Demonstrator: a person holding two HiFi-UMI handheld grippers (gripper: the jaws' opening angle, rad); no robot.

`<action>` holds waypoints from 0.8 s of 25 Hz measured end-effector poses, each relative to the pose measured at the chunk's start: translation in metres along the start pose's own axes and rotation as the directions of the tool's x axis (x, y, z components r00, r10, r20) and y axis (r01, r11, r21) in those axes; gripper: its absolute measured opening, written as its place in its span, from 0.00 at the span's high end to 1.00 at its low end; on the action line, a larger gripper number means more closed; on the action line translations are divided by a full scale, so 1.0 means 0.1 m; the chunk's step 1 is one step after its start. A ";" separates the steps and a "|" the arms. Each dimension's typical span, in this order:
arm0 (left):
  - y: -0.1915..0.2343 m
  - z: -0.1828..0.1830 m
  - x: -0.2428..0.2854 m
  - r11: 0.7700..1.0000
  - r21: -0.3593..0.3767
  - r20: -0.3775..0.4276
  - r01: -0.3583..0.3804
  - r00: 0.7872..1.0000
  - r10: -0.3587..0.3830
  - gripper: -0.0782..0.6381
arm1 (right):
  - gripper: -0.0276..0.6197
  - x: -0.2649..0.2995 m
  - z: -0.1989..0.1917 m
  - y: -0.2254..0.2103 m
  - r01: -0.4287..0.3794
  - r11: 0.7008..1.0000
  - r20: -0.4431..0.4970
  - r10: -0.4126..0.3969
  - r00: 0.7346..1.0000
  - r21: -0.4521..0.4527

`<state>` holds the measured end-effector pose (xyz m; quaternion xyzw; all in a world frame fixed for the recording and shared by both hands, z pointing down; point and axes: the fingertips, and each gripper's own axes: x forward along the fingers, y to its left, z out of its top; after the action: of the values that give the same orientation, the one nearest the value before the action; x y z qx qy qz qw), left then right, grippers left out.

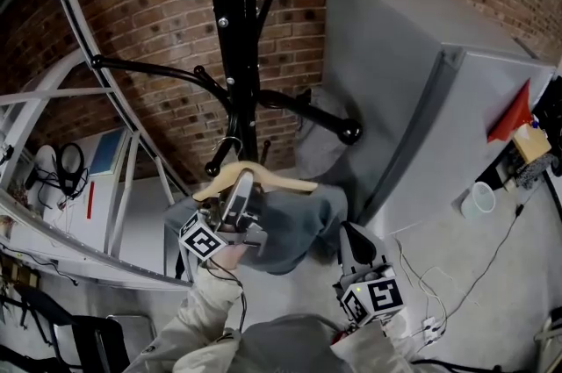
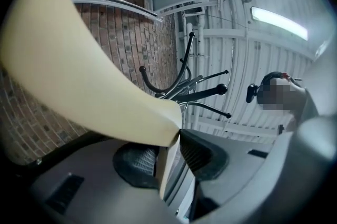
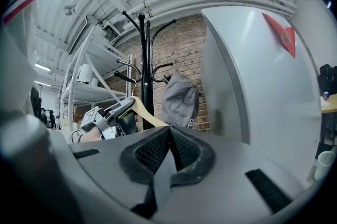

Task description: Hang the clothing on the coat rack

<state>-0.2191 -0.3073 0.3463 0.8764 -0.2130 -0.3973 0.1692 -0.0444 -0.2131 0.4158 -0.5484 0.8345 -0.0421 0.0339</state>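
Observation:
A black coat rack [image 1: 230, 38] stands against the brick wall. My left gripper [image 1: 239, 191] is shut on a pale wooden hanger [image 1: 272, 180] just in front of the pole, low among the rack's arms. Grey-blue clothing [image 1: 294, 222] drapes over the hanger. In the left gripper view the hanger [image 2: 79, 75] fills the upper left and runs between the pads, with the rack's arms [image 2: 179, 80] beyond. My right gripper [image 1: 351, 238] sits low, right of the clothing, jaws shut with nothing seen between them [image 3: 169, 136]. The right gripper view shows the rack [image 3: 147, 59] and hanger [image 3: 150, 116].
A grey cap [image 3: 179, 99] hangs on a rack arm. Close on the right stands a tall grey cabinet [image 1: 421, 99]. White metal shelving [image 1: 88, 187] stands to the left. A cup [image 1: 479, 200] and cables [image 1: 421, 283] lie on the floor at right.

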 end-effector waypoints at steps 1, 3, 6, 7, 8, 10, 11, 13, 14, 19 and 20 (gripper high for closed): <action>0.01 -0.01 -0.02 1.000 -0.004 0.001 -0.009 1.000 0.009 0.74 | 0.92 -0.01 -0.01 0.00 -0.001 1.000 -0.003 0.001 1.000 0.001; 0.02 -0.04 -0.07 1.000 -0.008 0.001 -0.030 1.000 0.030 0.74 | 0.92 -0.04 -0.02 0.00 -0.004 1.000 -0.011 0.004 1.000 0.004; 0.07 -0.10 -0.14 0.998 -0.011 -0.006 -0.068 0.998 0.068 0.74 | 0.92 -0.07 -0.04 0.00 -0.007 1.000 -0.015 0.007 1.000 0.015; 0.07 -0.11 -0.16 0.997 -0.011 -0.006 -0.077 0.997 0.077 0.74 | 0.92 -0.07 -0.05 -0.01 -0.009 1.000 -0.019 0.009 1.000 0.018; 0.06 -0.12 -0.18 0.997 -0.009 -0.007 -0.082 0.997 0.082 0.74 | 0.92 -0.08 -0.07 0.00 -0.012 1.000 -0.024 0.013 1.000 0.021; 0.04 -0.14 -0.20 0.996 -0.003 -0.015 -0.089 0.996 0.089 0.74 | 0.92 -0.08 -0.08 0.02 -0.023 0.999 -0.024 0.023 0.999 0.025; 0.03 -0.16 -0.22 0.996 0.000 -0.022 -0.094 0.995 0.094 0.74 | 0.92 -0.07 -0.07 0.04 -0.030 0.999 -0.021 0.030 0.999 0.025; 0.02 -0.19 -0.27 0.994 0.008 -0.033 -0.106 0.994 0.107 0.74 | 0.92 -0.07 -0.07 0.08 -0.045 0.999 -0.019 0.046 0.999 0.024; 0.00 -0.20 -0.29 0.994 0.016 -0.038 -0.112 0.993 0.113 0.74 | 0.92 -0.07 -0.07 0.10 -0.054 0.998 -0.020 0.054 0.998 0.025; -0.15 -0.27 -0.39 0.983 0.124 -0.099 -0.137 0.984 0.150 0.77 | 0.92 -0.04 -0.12 0.21 -0.097 0.994 -0.035 0.098 0.995 0.042; -0.18 -0.28 -0.42 0.979 0.145 -0.108 -0.143 0.981 0.159 0.78 | 0.92 -0.03 -0.12 0.24 -0.110 0.993 -0.033 0.112 0.993 0.042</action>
<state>-0.2186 -0.2668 0.3814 0.8892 -0.2953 -0.3150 0.1510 -0.0663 -0.2000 0.4251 -0.4996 0.8631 -0.0663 0.0325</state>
